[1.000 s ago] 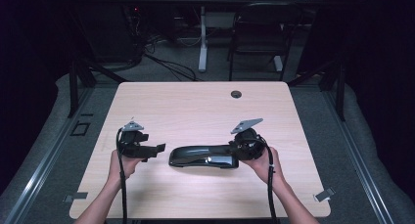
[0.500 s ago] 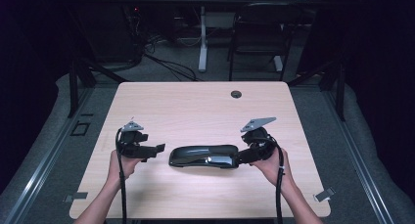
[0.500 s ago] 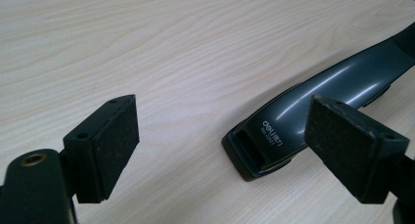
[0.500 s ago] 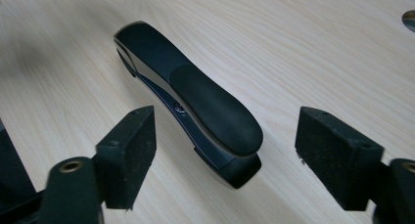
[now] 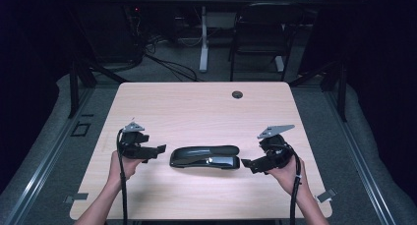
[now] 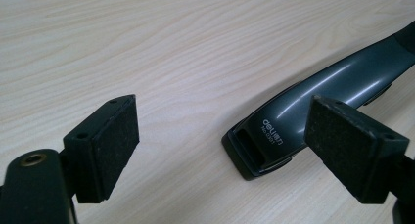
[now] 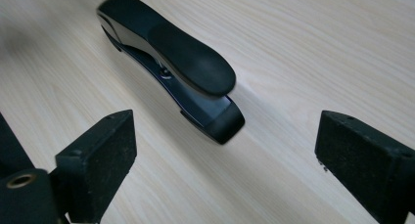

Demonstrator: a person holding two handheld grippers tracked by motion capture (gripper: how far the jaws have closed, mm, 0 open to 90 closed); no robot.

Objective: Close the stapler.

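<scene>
Two grippers flank a black stapler lying lengthwise near the middle of the tabletop. Left gripper sits just left of it, right gripper just right; both have fingers spread wide, released, grasping nothing.

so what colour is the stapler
Black to very dark grey, glossy body with a matte top pad; the stapler shows best in the right gripper view.
</scene>
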